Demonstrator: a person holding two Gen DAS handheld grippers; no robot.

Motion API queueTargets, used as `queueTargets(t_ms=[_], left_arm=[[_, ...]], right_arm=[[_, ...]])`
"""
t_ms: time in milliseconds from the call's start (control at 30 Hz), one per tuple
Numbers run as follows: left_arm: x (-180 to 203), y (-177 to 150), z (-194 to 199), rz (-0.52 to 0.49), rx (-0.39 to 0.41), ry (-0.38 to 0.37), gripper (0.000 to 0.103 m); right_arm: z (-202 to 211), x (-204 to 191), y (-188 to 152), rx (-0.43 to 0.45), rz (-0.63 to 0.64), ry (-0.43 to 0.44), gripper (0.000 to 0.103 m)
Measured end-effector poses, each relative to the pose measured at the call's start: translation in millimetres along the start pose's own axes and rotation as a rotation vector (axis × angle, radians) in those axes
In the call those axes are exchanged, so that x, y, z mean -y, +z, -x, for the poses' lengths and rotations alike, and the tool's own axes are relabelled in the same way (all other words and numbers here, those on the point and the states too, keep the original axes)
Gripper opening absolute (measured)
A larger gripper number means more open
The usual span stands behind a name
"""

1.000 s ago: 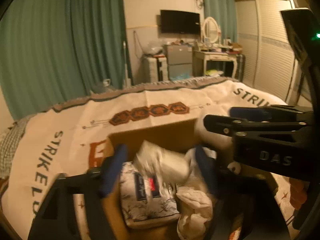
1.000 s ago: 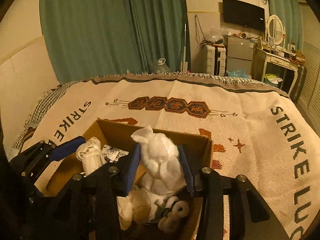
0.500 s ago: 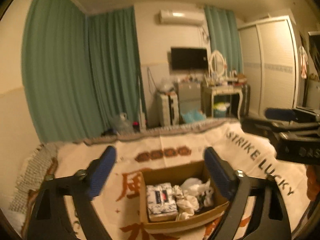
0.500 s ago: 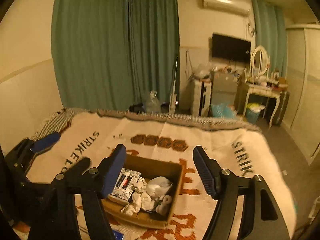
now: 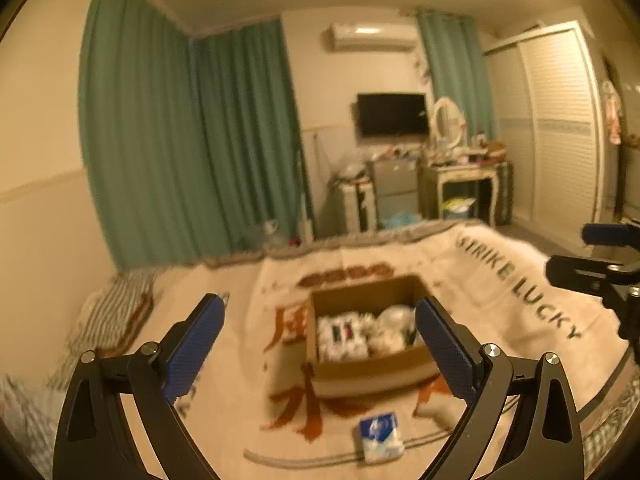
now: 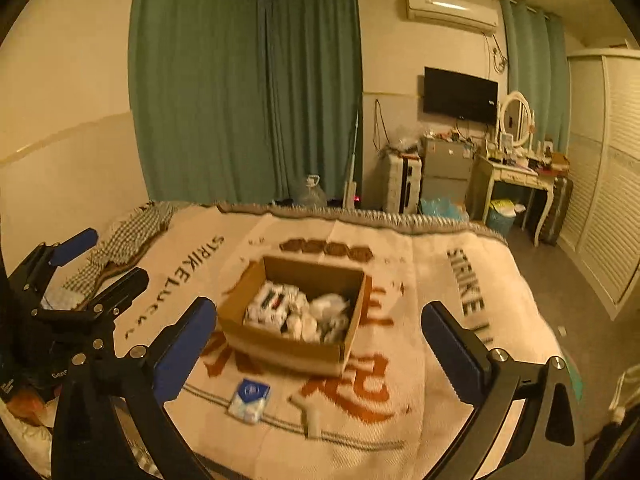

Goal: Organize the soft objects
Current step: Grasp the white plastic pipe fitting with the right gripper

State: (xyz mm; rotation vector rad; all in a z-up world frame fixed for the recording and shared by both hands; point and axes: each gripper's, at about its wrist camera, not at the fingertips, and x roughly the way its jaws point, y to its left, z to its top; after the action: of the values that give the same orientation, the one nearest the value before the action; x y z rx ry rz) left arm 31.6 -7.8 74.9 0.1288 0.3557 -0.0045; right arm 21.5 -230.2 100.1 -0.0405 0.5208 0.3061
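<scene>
An open cardboard box sits on the patterned blanket and holds a printed tissue pack and several white soft items. A blue-and-white tissue pack lies on the blanket in front of the box. A small white object lies right of it. My left gripper is open and empty, raised well back from the box. My right gripper is open and empty, also high above the bed. The left gripper shows at the left of the right wrist view.
The bed's blanket ends at the far edge before green curtains. A checked cloth lies at the left. A dressing table, a cabinet and a wardrobe stand beyond.
Both grippers let go of white soft items into the box, opened wide, and pulled up and back from the box. The box now looks small and farther away.
</scene>
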Motion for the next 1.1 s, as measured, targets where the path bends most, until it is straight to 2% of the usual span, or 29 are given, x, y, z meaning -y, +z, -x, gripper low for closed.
queueTargets(t_ms=[133,300,467,600,667,800,900,967,1067,1100], left_arm=[[1,-28,-30,0.055,-0.106,-0.046,0.098],[4,-67,-77,0.122,-0.226,-0.043,0.098],[4,-106,-109,0.178,-0.332,-0.037,0.098],[7,-131,-122,0.175,-0.388,-0.026,0.098],[10,-144,-129,0.183,-0.420,-0.035,0.098],[18,-158,-142,0.142,-0.483,-0.037,0.097],[23,-161,-142,0.113,-0.487,-0.042,0.097],[26,-162,-139,0.100,-0.490,-0.053,0.097],[30,-162,-137,0.083,-0.493,-0.067,0.097],[32,-162,-135,0.079,-0.493,-0.073,0.097]], right_arm=[[-27,3,-32,-0.035,-0.004,-0.008,0.103],[-82,3,-70,-0.109,0.038,-0.031,0.103],[-148,17,-116,-0.219,-0.028,-0.037,0.102],[-181,17,-145,-0.311,-0.014,-0.025,0.093],[-193,15,-154,-0.353,-0.017,0.004,0.084],[-215,9,-169,-0.416,-0.034,0.039,0.080],[-228,9,-178,-0.460,-0.054,0.053,0.060],[-229,10,-181,-0.459,-0.073,0.058,0.039],[-222,8,-181,-0.433,-0.060,0.040,0.029],[-219,8,-181,-0.420,-0.064,0.038,0.029]])
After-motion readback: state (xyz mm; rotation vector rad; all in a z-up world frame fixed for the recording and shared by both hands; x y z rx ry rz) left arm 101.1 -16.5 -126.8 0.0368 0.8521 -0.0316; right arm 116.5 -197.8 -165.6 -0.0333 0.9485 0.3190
